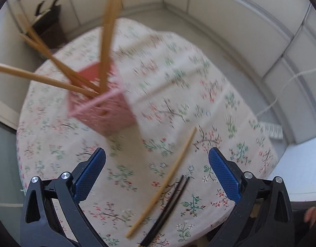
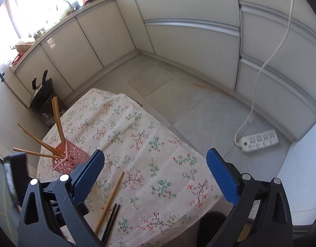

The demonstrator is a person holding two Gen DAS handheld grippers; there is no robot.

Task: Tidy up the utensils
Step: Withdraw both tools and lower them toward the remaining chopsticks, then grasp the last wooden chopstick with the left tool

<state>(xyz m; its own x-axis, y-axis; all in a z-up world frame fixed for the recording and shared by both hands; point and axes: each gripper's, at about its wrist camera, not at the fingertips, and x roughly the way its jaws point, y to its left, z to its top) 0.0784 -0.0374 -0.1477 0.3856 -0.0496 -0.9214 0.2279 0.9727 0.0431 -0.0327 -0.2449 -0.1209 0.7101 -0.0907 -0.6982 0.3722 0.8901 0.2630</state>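
Pink lattice holder (image 2: 70, 160) stands toward the far left of the desk (image 2: 137, 127), several bamboo chopsticks (image 2: 58, 121) fanned upright and leaning in it; one loose bamboo chopstick (image 2: 110, 199) and a black pair (image 2: 111, 220) lie just beside each other on the floral cloth near the front edge. Left gripper (image 1: 156, 171) hangs above those loose sticks, jaws wide apart, nothing between them. Right gripper (image 2: 155, 173) likewise spread fully and empty; white power strip (image 2: 258, 141) on the floor beyond.
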